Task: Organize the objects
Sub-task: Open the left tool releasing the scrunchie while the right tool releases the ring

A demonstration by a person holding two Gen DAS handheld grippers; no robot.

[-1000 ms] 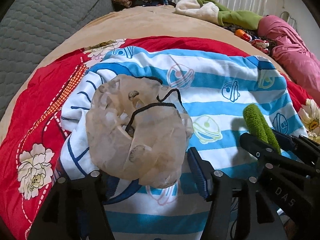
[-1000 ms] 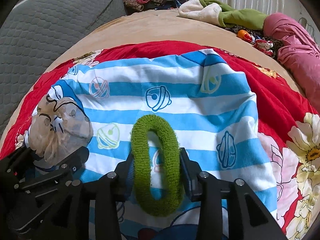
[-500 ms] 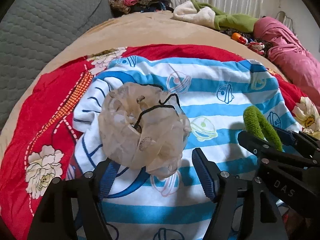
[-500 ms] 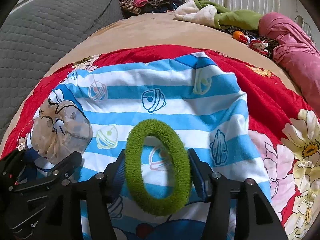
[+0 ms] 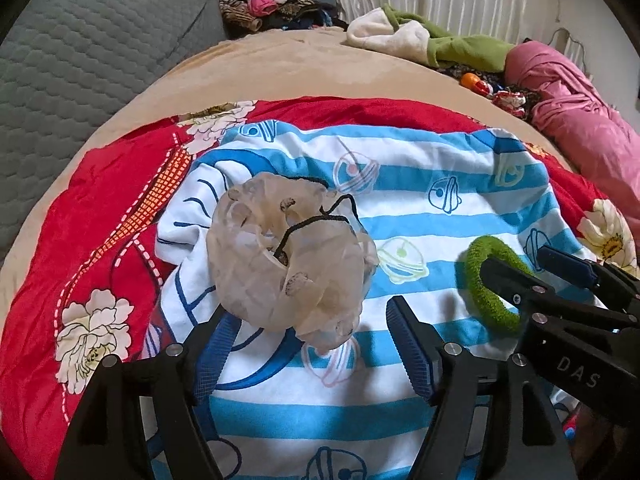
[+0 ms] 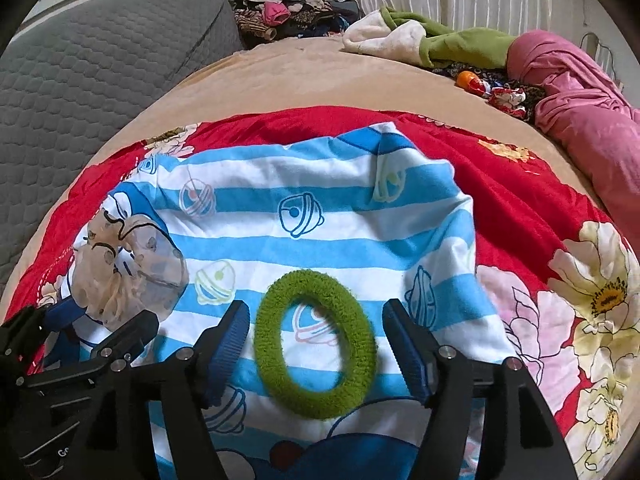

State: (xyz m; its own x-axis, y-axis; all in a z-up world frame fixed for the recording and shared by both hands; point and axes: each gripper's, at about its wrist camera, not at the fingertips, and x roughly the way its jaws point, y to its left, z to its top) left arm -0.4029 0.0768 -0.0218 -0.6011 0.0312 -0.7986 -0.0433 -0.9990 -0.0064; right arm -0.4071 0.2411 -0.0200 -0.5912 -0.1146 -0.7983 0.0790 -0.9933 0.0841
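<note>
A sheer beige scrunchie [image 5: 292,264] with a thin black hair tie [image 5: 312,222] on top lies on the blue-and-white striped cloth [image 5: 420,208]. My left gripper [image 5: 312,344] is open around its near edge; the right pad stands clear of it. In the right wrist view a fuzzy green hair ring [image 6: 272,352] lies flat on the cloth [image 6: 320,200]. My right gripper [image 6: 315,316] has its jaws opening, with the ring between them and neither pad touching it. Each view also shows the other gripper: the right gripper [image 5: 516,260] by the ring [image 5: 480,300], the left gripper [image 6: 100,316] by the scrunchie [image 6: 132,272].
The striped cloth rests on a red floral quilt [image 5: 92,216] over a tan bed sheet [image 5: 280,68]. A grey quilted cushion [image 5: 88,48] rises at the left. A clothes pile [image 5: 272,4], a green-and-white garment [image 5: 420,40] and a pink bundle [image 5: 580,120] line the far edge.
The right jaws spread apart and let go of the green ring, which went from a squeezed oval to a rounder loop. The left jaws widened around the scrunchie.
</note>
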